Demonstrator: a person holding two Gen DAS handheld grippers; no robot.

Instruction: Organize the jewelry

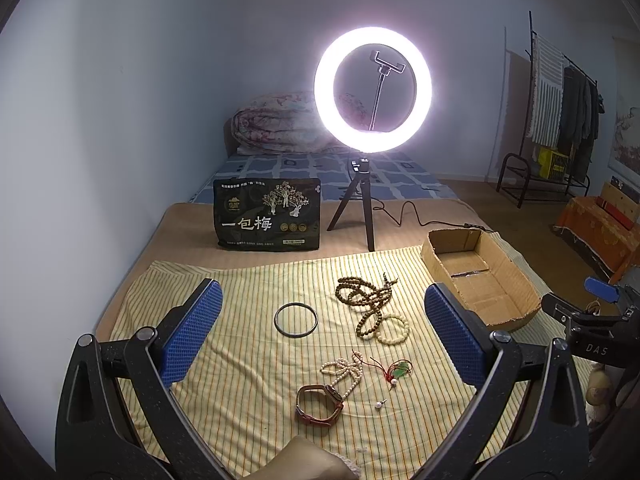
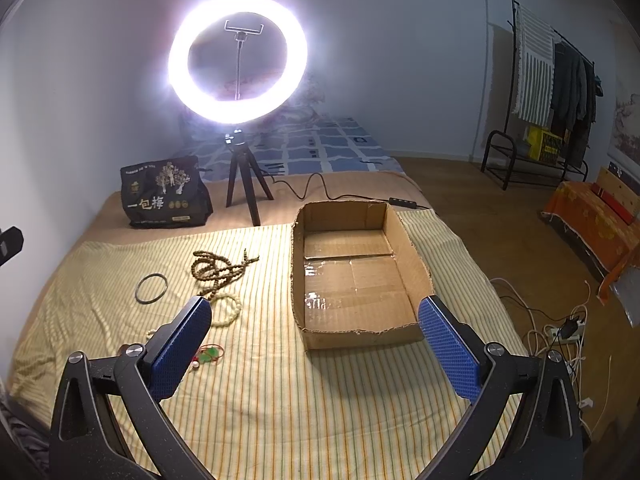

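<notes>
Striped cloth (image 2: 320,400), seemingly empty cardboard box (image 2: 404,236)

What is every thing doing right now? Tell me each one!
left gripper: open, empty.
right gripper: open, empty.
cardboard box: open, nothing inside.
ring light: on.
dark bangle: flat on cloth.
brown beads: tangled heap.
watch: strap closed in loop.

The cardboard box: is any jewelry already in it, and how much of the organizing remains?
Nothing looks done: the cardboard box holds no jewelry. Nothing is in hand either; the left hand-held gripper and right hand-held gripper are both open. All remains on the striped cloth: the dark bangle, brown bead strand, pale bead bracelet, pearl strand, watch, green pendant and small earring.
</notes>
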